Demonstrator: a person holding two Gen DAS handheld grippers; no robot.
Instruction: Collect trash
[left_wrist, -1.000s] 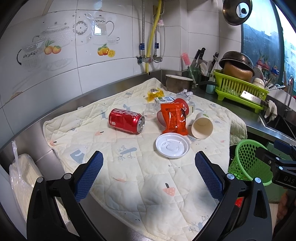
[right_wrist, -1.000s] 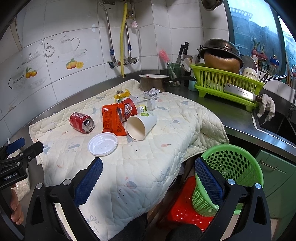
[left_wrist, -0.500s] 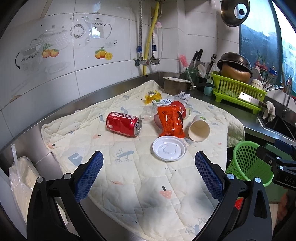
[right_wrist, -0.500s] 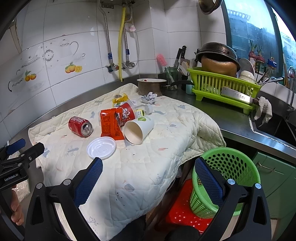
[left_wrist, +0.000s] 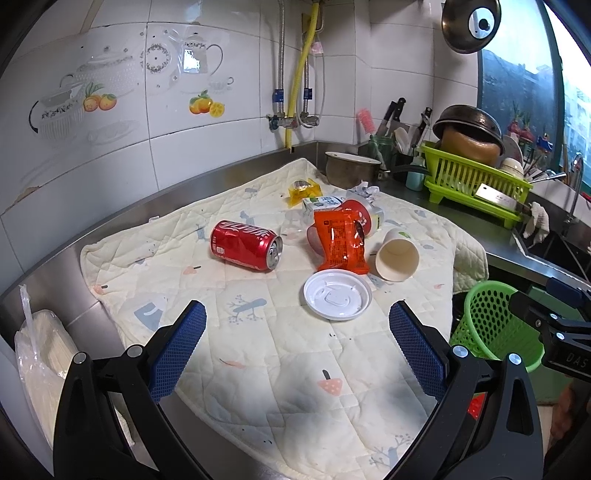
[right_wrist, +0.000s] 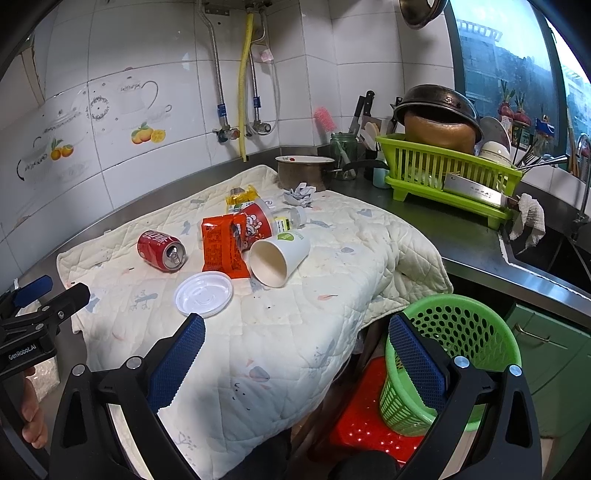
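Note:
Trash lies on a quilted cloth (left_wrist: 258, 369): a red soda can (left_wrist: 245, 245) on its side, an orange snack bag (left_wrist: 341, 243), a white lid (left_wrist: 337, 299), a tipped paper cup (left_wrist: 398, 254), a red cup (right_wrist: 256, 221), a yellow wrapper (left_wrist: 303, 190) and crumpled paper (right_wrist: 300, 195). A green mesh basket (right_wrist: 452, 362) stands on a red stool (right_wrist: 369, 417) below the counter's right edge. My left gripper (left_wrist: 295, 347) is open and empty, above the cloth's near part. My right gripper (right_wrist: 295, 363) is open and empty, over the cloth's hanging edge.
A metal pot (left_wrist: 351, 170), a utensil jar (right_wrist: 343, 155) and a green dish rack (right_wrist: 448, 173) with a pan and a cleaver stand at the back right. A sink (right_wrist: 554, 254) is at the far right. A plastic bag (left_wrist: 40, 354) sits left of the cloth.
Both grippers have pulled back and up a little, so the trash looks slightly smaller and farther. Nothing on the cloth has moved. Both stay open.

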